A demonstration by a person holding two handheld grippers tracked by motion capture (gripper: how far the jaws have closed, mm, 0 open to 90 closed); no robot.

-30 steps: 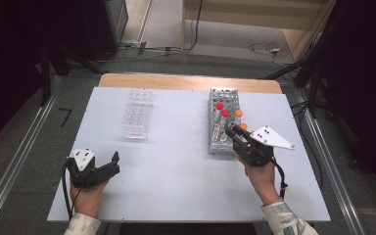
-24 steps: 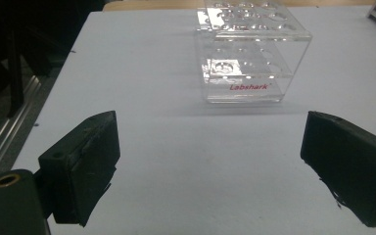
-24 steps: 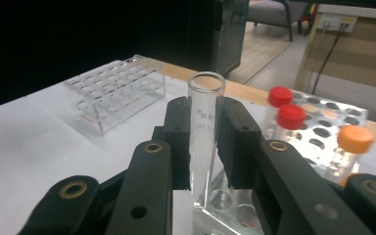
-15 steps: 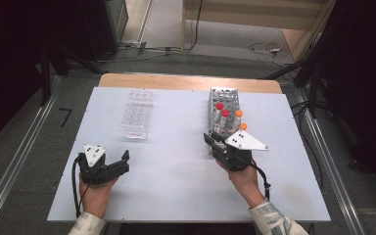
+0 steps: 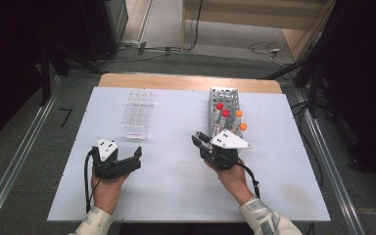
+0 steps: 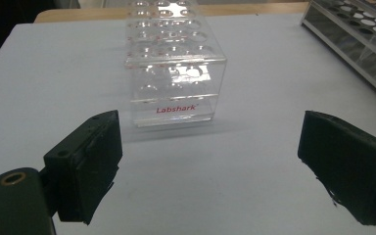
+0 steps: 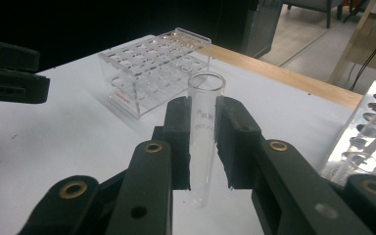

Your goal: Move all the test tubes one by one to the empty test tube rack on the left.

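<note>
Right gripper view has the good stuff: the right tool (image 7: 204, 142) is clamped on a clear tube (image 7: 203, 132), open end up, standing upright between the pads, with its bottom hanging just above the white counter (image 7: 54, 147). The clear rack (image 7: 152, 66) sits further back on the left, with the left tool (image 7: 10, 71) off at the far left edge.

From the high view, the right tool (image 5: 203, 143) hovers mid-counter, just beside the near end of the metal rack (image 5: 223, 105), which has red and orange capped tubes (image 5: 230, 116) in it. The left tool (image 5: 136, 157) sits near the front left, jaws wide apart with nothing in them. In the left gripper view, the clear rack (image 6: 174, 63) is straight ahead, well clear of the pads (image 6: 95, 156).
</note>
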